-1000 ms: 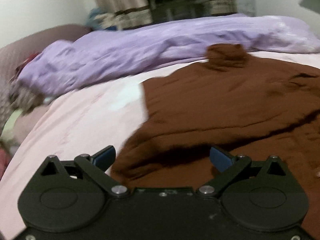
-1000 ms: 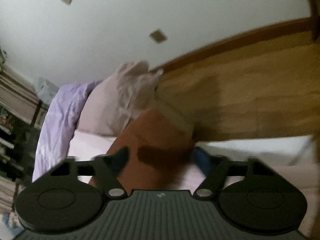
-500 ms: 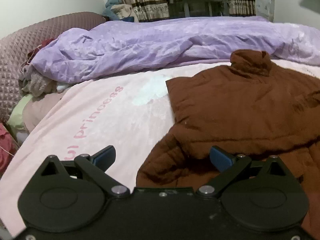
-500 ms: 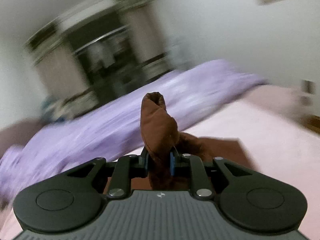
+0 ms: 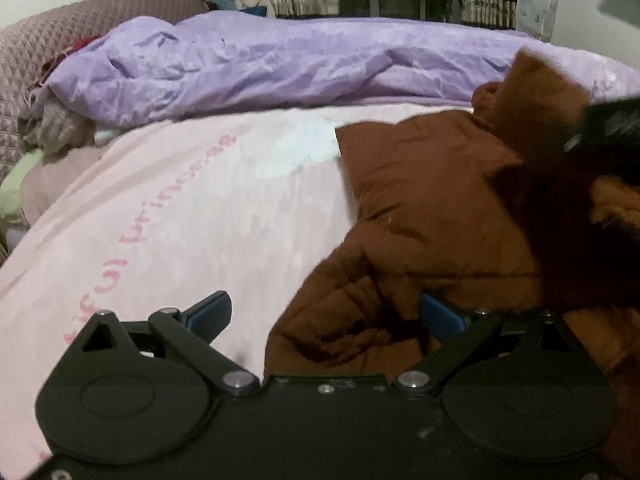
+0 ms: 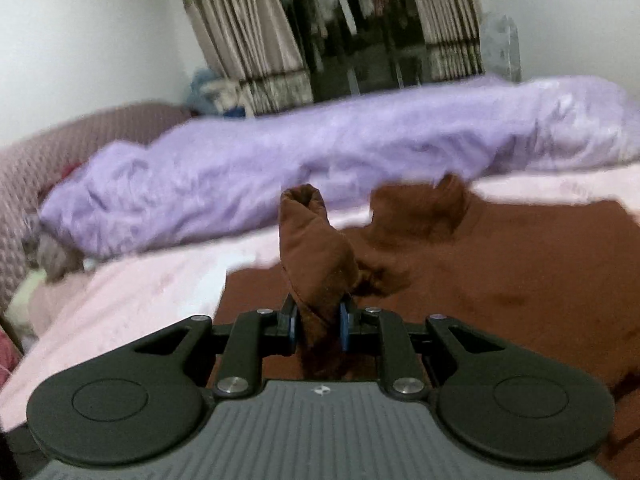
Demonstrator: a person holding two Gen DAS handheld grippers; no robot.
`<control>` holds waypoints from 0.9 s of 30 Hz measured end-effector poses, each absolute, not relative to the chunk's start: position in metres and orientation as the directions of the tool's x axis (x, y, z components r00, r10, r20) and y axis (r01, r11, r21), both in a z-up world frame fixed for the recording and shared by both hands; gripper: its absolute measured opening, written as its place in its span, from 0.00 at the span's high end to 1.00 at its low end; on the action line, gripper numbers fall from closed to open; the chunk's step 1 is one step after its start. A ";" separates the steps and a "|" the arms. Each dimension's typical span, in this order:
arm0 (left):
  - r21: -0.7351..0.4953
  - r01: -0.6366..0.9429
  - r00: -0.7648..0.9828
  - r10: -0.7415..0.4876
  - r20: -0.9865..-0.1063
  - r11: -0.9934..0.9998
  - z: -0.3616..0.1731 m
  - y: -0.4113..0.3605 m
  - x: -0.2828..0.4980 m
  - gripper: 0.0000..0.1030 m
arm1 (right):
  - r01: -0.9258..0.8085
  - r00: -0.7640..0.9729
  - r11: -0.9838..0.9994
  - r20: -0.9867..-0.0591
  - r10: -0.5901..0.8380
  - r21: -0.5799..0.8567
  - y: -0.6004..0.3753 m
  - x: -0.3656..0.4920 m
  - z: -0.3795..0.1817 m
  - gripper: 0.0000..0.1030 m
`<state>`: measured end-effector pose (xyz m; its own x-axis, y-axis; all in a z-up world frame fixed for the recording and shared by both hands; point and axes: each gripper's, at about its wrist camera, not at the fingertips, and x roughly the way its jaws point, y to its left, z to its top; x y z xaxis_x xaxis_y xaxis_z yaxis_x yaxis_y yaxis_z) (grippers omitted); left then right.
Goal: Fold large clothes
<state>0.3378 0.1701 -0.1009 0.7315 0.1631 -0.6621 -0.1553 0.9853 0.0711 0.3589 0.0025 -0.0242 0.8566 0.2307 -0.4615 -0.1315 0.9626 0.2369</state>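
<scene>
**Brown padded jacket half folded on a pink bed, one sleeve pinched and lifted**

A bed covered by a pink sheet (image 5: 168,216) fills both views, a flat, roomy surface for folding. Along its far side, across the upper half of each frame, a rumpled lilac duvet (image 5: 280,68) lies bunched, seemingly pushed back to make space. Behind it, at top centre, striped curtains (image 6: 248,40) frame a dark window.

The brown padded jacket (image 5: 432,184) lies spread on the sheet at centre right of the left wrist view, collar towards the duvet, one side turned in along a straight edge.

In the right wrist view, the right gripper (image 6: 318,328) at lower centre is clamped on the jacket's sleeve end (image 6: 316,256), which stands up between the blue pads like a rolled cuff; pinching it there probably lets the sleeve be carried across the jacket body.

In the left wrist view, the left gripper (image 5: 324,316) sits at the bottom of the frame, jaws wide apart, with the jacket's near edge between them but not gripped, likely poised to take hold.
</scene>
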 end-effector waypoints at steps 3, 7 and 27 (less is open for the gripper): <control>0.080 -0.143 0.712 0.159 -0.684 0.986 -0.115 0.168 0.341 0.00 | -0.102 0.806 0.955 -0.539 0.243 0.279 0.006 0.374 -0.051 0.78; 0.075 -0.151 0.711 0.161 -0.685 0.986 -0.125 0.167 0.345 0.00 | -0.078 0.805 0.953 -0.546 0.233 0.292 0.009 0.361 -0.080 0.73; 0.073 -0.161 0.712 0.167 -0.682 0.984 -0.126 0.165 0.346 0.00 | -0.033 0.834 0.945 -0.513 0.205 0.325 -0.001 0.340 -0.066 0.82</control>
<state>0.3465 0.1655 -0.1258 0.7120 0.1674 -0.6819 -0.1612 0.9842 0.0733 0.3400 -0.0007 -0.0657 0.8335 0.2049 -0.5131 -0.0326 0.9453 0.3245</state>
